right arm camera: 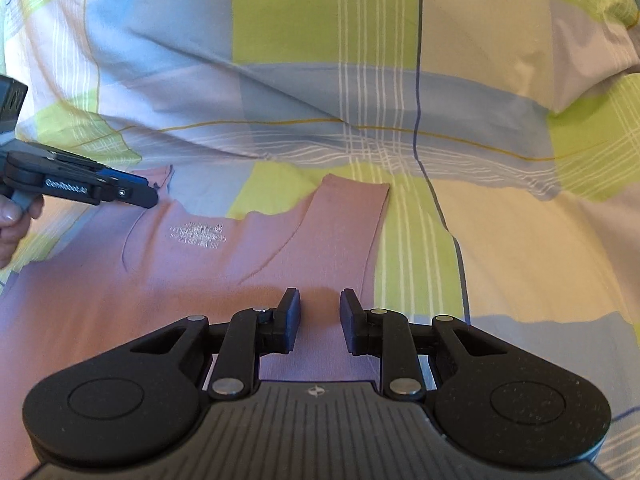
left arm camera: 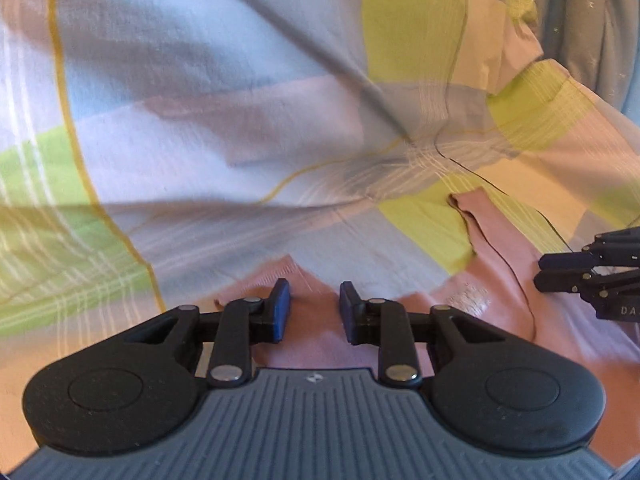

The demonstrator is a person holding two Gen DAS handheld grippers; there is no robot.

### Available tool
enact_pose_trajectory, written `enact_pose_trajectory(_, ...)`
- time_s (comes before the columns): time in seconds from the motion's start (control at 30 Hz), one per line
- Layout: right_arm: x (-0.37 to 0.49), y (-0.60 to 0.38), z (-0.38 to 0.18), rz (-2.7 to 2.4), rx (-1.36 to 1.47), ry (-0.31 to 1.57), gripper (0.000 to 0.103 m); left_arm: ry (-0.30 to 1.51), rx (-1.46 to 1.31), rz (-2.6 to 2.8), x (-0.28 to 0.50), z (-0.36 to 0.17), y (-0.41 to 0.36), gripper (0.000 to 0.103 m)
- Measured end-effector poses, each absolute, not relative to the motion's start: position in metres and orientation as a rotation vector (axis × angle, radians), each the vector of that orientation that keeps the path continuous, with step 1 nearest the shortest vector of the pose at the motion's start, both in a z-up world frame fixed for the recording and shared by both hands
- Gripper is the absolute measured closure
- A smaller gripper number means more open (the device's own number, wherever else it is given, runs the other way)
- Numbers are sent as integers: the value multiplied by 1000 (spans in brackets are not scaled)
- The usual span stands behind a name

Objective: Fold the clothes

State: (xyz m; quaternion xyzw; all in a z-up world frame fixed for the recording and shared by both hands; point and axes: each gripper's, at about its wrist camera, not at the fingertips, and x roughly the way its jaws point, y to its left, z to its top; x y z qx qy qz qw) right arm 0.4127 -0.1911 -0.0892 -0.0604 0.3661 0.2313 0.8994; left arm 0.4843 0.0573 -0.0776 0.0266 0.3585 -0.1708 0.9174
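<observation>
A pink sleeveless top (right arm camera: 224, 272) lies flat on a checked bed sheet (right arm camera: 320, 80), its neckline away from me, with a pale print (right arm camera: 198, 234) below the neck. My left gripper (left arm camera: 314, 292) hovers low over the top's left shoulder strap (left arm camera: 280, 274), jaws a little apart, pink cloth visible in the gap and nothing pinched. My right gripper (right arm camera: 320, 300) is over the top's body, just below the right strap (right arm camera: 352, 208), also narrowly open and holding nothing. In the right wrist view the left gripper (right arm camera: 154, 196) points at the left strap. The right gripper (left arm camera: 538, 272) shows at the edge of the left wrist view.
The sheet (left arm camera: 240, 80) is checked in green, blue, pink and peach, with soft folds and ridges. A raised bulge of the same cloth (right arm camera: 592, 60) lies at the far right. Grey fabric (left arm camera: 592, 20) hangs beyond the bed. A hand (right arm camera: 16, 220) holds the left gripper.
</observation>
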Motion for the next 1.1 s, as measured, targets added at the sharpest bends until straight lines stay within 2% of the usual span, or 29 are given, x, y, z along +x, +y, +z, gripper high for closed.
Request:
enact_pose_trajectory(0.13, 423, -187, -91, 481, -113, 739, 73, 746, 36, -268, 495, -71, 64, 85)
enact_pose_trajectory(0.27, 422, -187, -85, 471, -109, 728, 73, 716, 22, -288, 471, -58, 68, 85)
enact_pose_trajectory(0.47, 379, -197, -71, 469, -140, 720, 72, 728, 21, -339, 408, -54, 72, 82)
enact_pose_trajectory(0.6, 337, -216, -70, 478, -170, 757, 60, 780, 75, -376, 371, -60, 63, 82)
enact_pose_trajectory(0.83, 285, -257, -64, 370, -174, 841, 59, 804, 78, -378, 298, -44, 62, 82)
enact_pose_trajectory(0.97, 241, -271, -40, 361, -132, 849, 57, 816, 122, -380, 234, -33, 45, 75)
enact_pose_trajectory(1.1, 193, -264, -25, 353, -137, 890, 43, 827, 178, -384, 167, -26, 22, 65)
